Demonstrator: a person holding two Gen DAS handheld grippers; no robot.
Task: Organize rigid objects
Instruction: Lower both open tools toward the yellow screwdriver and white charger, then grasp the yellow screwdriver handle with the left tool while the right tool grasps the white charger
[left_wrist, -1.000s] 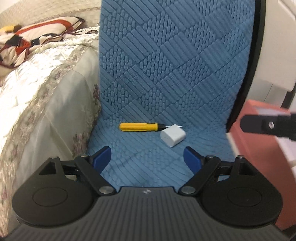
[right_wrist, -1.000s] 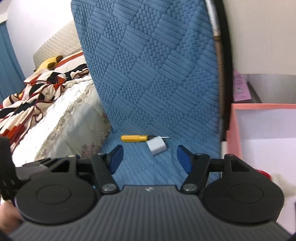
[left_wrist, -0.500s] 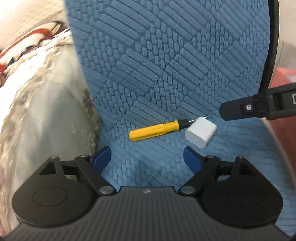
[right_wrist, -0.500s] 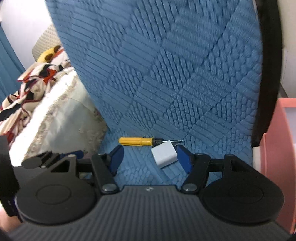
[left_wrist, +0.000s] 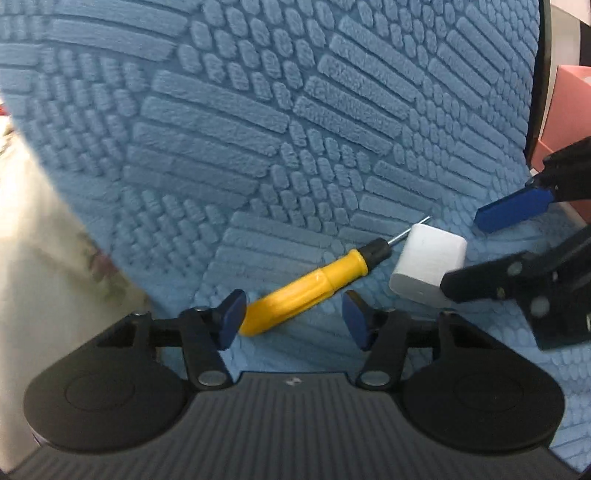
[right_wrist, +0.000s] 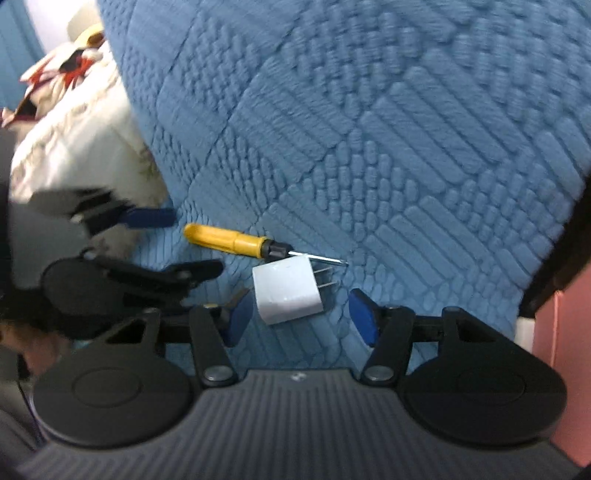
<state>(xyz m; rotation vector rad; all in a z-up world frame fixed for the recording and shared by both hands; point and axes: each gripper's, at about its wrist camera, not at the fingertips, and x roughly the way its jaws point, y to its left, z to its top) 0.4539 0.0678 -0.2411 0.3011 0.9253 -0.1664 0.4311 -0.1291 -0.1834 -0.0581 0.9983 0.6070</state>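
A yellow-handled screwdriver (left_wrist: 306, 286) and a white plug adapter (left_wrist: 428, 264) lie side by side on a blue quilted cushion (left_wrist: 295, 129). My left gripper (left_wrist: 293, 319) is open, its fingers on either side of the screwdriver's handle end. My right gripper (right_wrist: 301, 315) is open around the white adapter (right_wrist: 288, 291), whose prongs point right. The screwdriver (right_wrist: 236, 242) lies just beyond it. Each gripper shows in the other's view, the right one (left_wrist: 513, 251) at the adapter, the left one (right_wrist: 147, 243) at the handle.
A pink box (right_wrist: 561, 362) stands at the right beyond the cushion's dark edge. A cream bedspread (right_wrist: 74, 147) with a patterned blanket lies at the left.
Both grippers have moved forward and down to the cushion. The left now straddles the screwdriver handle and the right straddles the adapter. Both objects have stayed in place.
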